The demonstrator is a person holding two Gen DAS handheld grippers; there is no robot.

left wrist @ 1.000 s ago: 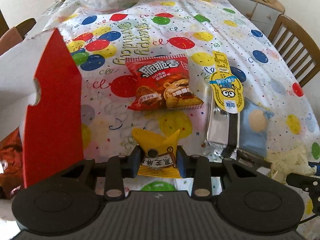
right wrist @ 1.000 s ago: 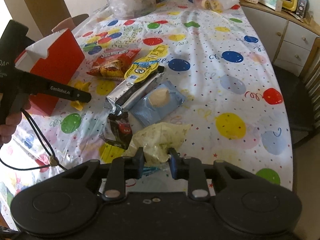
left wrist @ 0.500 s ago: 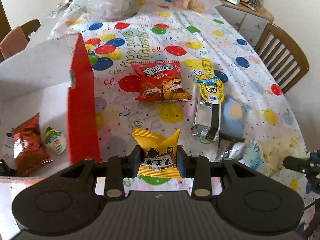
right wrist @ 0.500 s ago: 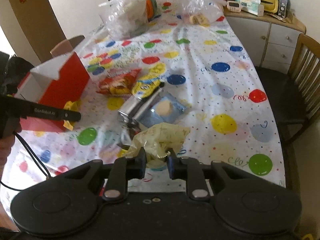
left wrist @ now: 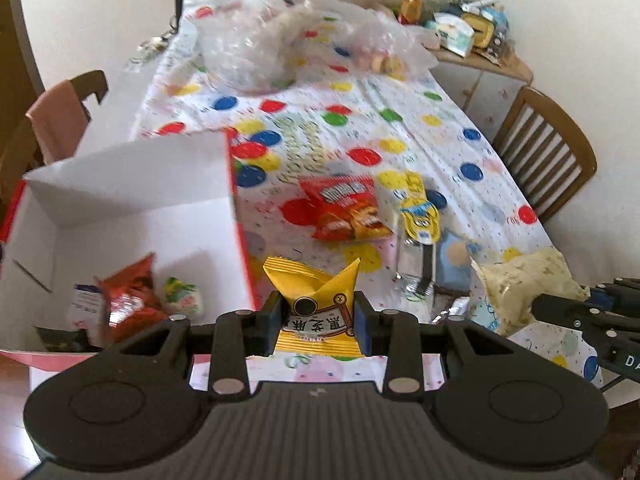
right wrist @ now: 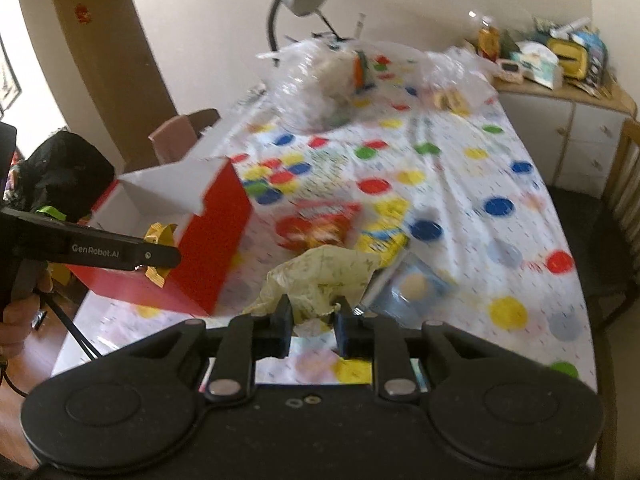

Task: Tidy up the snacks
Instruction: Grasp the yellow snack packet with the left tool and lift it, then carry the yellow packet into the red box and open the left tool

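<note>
Looking over the dotted table [left wrist: 400, 120], we see the open red box [left wrist: 132, 200] at its left edge. Our left gripper [left wrist: 316, 316] clamps an upright yellow packet [left wrist: 314, 292], long axis vertical, beside the box's red wall; our right gripper [right wrist: 312, 322] pinches a pale crumpled packet [right wrist: 320, 276] above the table.

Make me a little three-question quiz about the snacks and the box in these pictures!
1. True or false: the left gripper is shut on a yellow packet.
2. What does the right gripper hold? A) the red chips bag B) a pale crinkled bag C) nothing
3. Fill in: the snacks already sorted lie inside the red ____.

Key
1. True; the packet sits pinched between its fingers.
2. B; the pale crinkled bag is pinched there, while the red chips bag lies on the tablecloth.
3. box; a red packet and a small green-and-white one lie in it.
</note>
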